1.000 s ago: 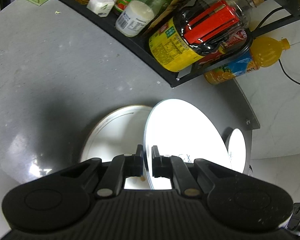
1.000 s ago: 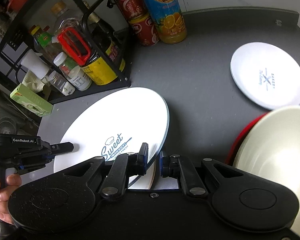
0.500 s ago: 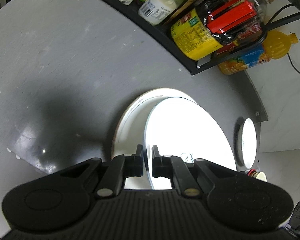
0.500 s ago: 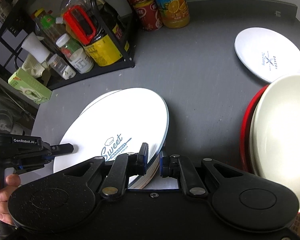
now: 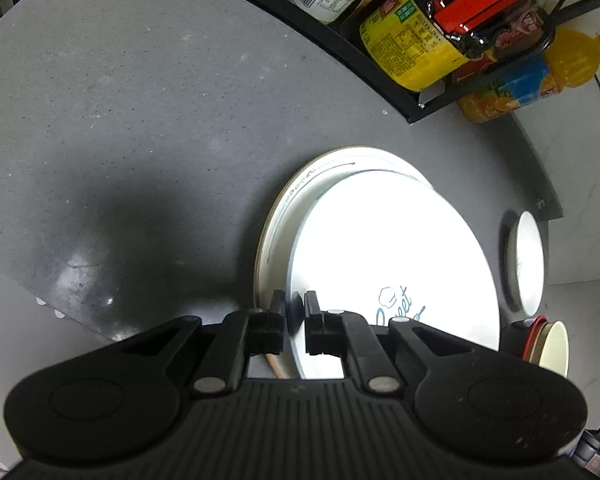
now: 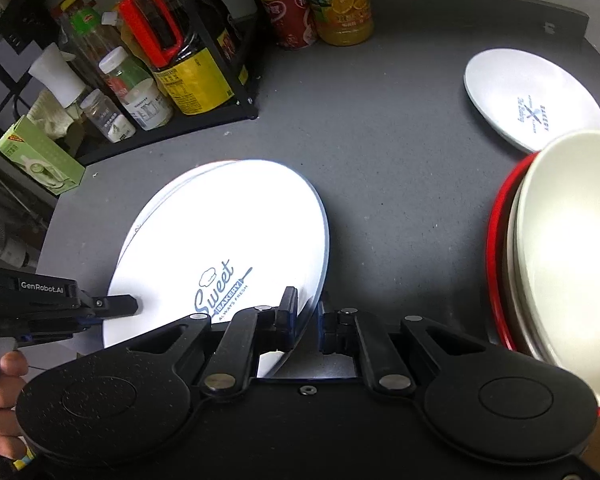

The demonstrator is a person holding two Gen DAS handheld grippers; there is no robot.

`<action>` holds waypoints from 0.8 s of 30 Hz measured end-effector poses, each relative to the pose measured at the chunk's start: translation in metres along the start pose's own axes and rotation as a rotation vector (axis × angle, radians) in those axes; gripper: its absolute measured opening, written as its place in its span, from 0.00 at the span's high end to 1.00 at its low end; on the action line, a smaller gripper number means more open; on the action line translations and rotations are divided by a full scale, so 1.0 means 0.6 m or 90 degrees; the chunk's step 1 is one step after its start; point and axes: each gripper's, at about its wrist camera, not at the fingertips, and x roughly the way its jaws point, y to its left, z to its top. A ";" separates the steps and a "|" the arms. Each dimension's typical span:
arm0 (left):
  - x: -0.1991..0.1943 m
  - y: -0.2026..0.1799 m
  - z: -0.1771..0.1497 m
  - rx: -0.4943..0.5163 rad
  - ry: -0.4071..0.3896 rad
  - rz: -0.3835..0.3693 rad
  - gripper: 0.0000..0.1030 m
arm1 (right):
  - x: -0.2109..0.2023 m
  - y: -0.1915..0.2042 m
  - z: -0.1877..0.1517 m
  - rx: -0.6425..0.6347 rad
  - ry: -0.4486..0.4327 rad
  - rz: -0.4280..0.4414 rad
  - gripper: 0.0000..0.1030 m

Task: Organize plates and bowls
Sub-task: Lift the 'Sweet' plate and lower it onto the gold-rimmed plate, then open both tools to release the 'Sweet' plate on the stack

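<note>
The round white "Sweet Bakery" plate [image 6: 224, 248] is pinched at opposite rim edges by the left gripper [image 5: 295, 312] and right gripper [image 6: 308, 312], just over a gold-rimmed white plate [image 5: 284, 216].

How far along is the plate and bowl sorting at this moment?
Done: bowls sit nested at the right. In hand: both grippers, left and right, are shut on the rim of the Sweet plate, held just over the bottom plate. Left: release it, then bring over the small plate.
</note>
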 end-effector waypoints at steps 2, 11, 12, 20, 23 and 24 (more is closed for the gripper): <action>-0.003 -0.003 0.000 0.012 -0.002 0.007 0.94 | 0.004 0.000 -0.005 0.001 0.001 -0.006 0.91; -0.046 -0.003 0.007 0.042 -0.033 0.042 0.89 | 0.024 0.006 -0.005 0.003 0.006 -0.017 0.89; -0.048 -0.002 0.009 0.041 -0.036 0.045 0.86 | 0.026 0.007 -0.006 0.003 0.008 -0.017 0.89; -0.030 0.016 0.013 0.017 -0.032 0.054 0.78 | 0.046 0.018 -0.008 -0.016 0.018 -0.026 0.86; -0.017 0.012 0.014 0.016 -0.030 0.052 0.78 | 0.054 0.022 -0.004 -0.022 0.023 -0.031 0.84; -0.014 0.013 0.015 0.014 -0.029 0.051 0.78 | 0.055 0.023 -0.002 -0.023 0.025 -0.033 0.84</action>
